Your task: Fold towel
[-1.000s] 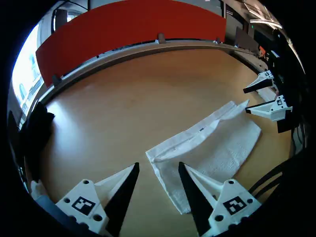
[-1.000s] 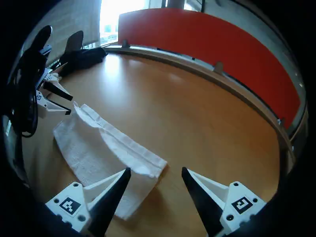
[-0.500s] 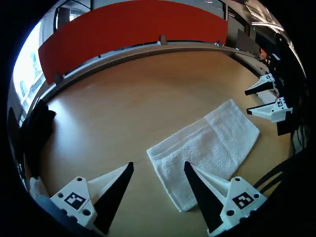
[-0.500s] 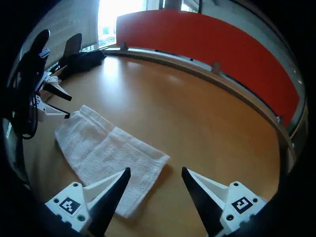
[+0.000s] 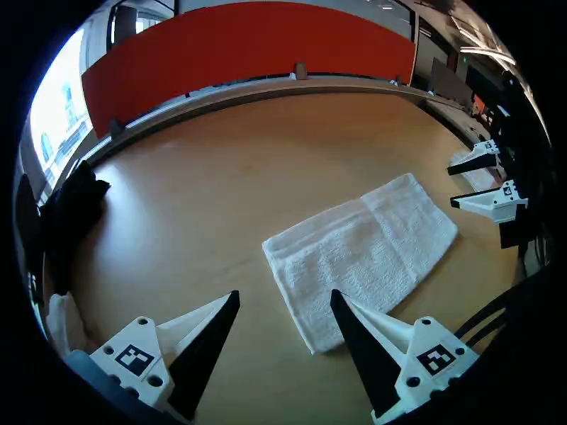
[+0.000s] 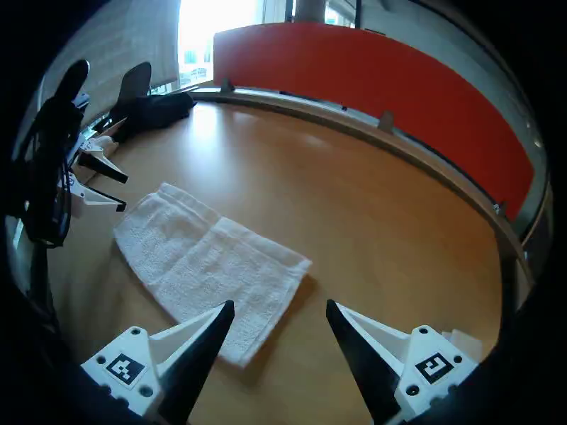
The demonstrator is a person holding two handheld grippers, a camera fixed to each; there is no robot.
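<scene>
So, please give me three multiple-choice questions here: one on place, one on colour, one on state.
1. Where does the towel lie? A) on the wooden table B) on a chair C) in a basket
2. What colour is the panel behind the table? A) blue B) red C) green
3. How is the left gripper? A) shut on the towel B) open, holding nothing C) shut on a cup
Answers: A, it lies flat on the wood; B, it shows red; B, its fingers stand apart, pinching nothing.
</scene>
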